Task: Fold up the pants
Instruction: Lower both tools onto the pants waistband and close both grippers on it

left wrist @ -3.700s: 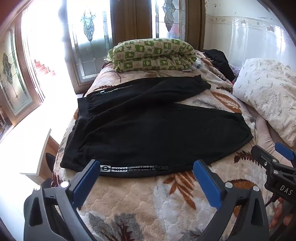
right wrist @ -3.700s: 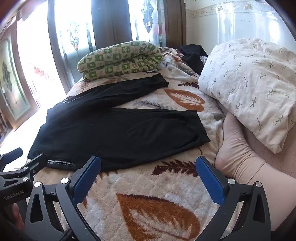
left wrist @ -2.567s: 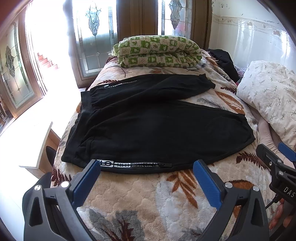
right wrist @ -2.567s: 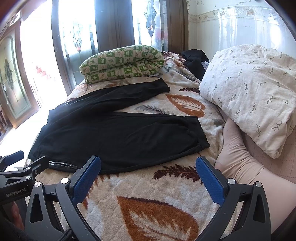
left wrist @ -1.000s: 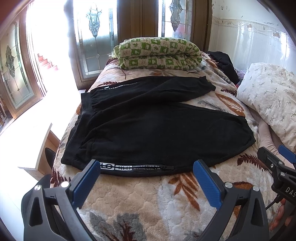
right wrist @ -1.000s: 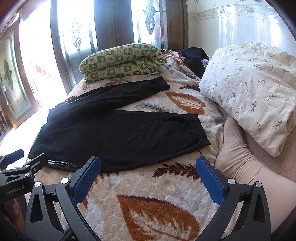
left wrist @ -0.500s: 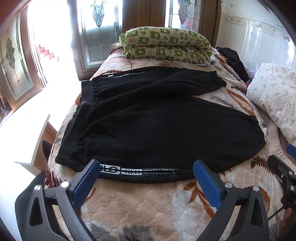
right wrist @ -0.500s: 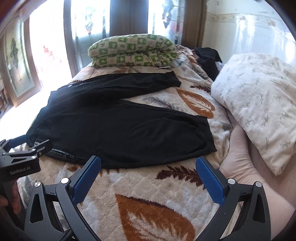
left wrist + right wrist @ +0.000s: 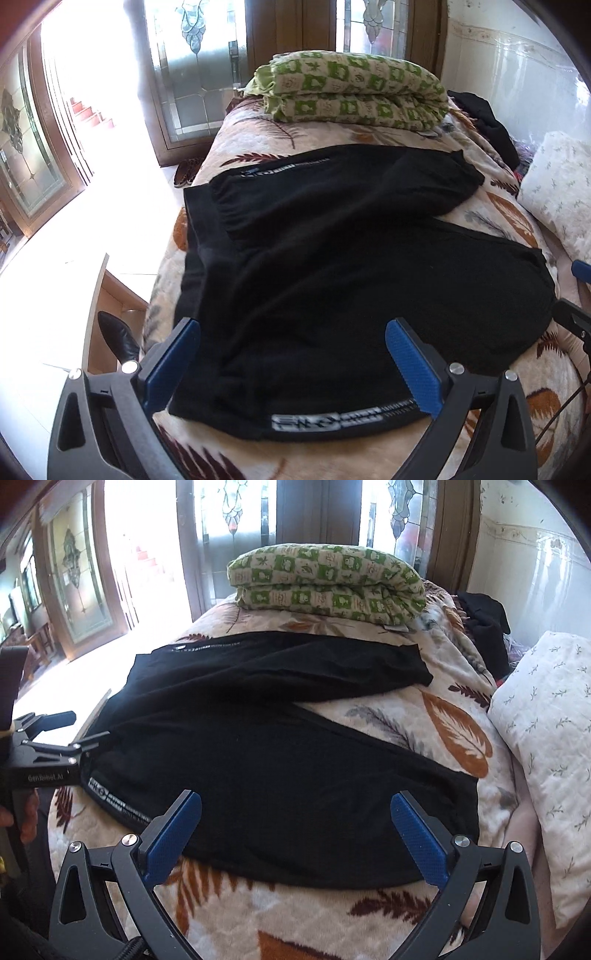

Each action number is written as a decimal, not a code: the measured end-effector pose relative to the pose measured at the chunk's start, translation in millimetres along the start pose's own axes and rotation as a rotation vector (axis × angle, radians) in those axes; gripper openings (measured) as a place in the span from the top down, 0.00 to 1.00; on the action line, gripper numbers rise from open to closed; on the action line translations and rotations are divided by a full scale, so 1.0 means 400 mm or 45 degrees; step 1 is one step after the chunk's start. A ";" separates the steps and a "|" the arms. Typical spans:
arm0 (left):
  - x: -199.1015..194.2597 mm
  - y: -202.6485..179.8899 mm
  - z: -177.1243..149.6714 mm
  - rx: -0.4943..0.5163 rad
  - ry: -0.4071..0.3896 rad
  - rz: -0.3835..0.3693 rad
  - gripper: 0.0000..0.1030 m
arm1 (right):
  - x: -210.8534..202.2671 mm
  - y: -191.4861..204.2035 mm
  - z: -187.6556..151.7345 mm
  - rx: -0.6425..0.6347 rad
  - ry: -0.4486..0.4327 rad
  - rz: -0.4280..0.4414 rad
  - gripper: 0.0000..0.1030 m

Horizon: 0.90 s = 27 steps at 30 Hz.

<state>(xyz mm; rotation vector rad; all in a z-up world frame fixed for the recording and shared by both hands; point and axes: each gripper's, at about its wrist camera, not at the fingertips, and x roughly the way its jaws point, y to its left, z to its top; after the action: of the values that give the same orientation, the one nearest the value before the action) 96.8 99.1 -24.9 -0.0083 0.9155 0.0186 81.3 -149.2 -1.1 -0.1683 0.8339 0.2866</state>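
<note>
Your black pants (image 9: 332, 266) lie spread flat on the leaf-patterned blanket (image 9: 454, 731) that covers the bed, with the waistband toward the window side and the two legs fanning apart toward the white pillow (image 9: 554, 738). The nearer leg ends just short of that pillow, while the farther leg ends closer to the folded green-checked quilt (image 9: 354, 96) at the far end of the blanket. Your left gripper (image 9: 295, 365) hangs over the waist end of the pants with its blue fingers (image 9: 408, 365) spread wide, holding nothing; the strip of white lettering (image 9: 325, 422) on the pants' near edge sits between them. Your right gripper (image 9: 295, 842) is released too, its fingers wide apart above the near edge of the nearer leg, toward the cuff. From the right wrist view the left gripper shows at the pants' waist corner, though you cannot tell whether it touches the cloth. A dark heap of clothing (image 9: 484, 627) lies beyond the pillow, beside the quilt. A black shoe (image 9: 118, 338) sits on the floor beside the bed, below the pants' waist end.
</note>
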 end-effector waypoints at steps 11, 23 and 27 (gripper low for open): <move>0.092 0.100 0.069 -0.024 0.079 -0.023 0.01 | 0.098 -0.035 0.064 0.093 0.054 0.025 0.00; 0.237 0.242 0.194 -0.128 0.166 -0.042 0.01 | 0.254 -0.036 0.218 0.048 0.092 0.077 0.00; 0.293 0.261 0.226 -0.149 0.187 -0.056 0.01 | 0.326 -0.044 0.297 0.017 0.141 0.184 0.00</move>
<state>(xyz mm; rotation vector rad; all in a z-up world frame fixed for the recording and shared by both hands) 237.6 206.4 -62.7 -0.1402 1.0597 0.0311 253.4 -111.3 -19.7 -0.1121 0.9593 0.4105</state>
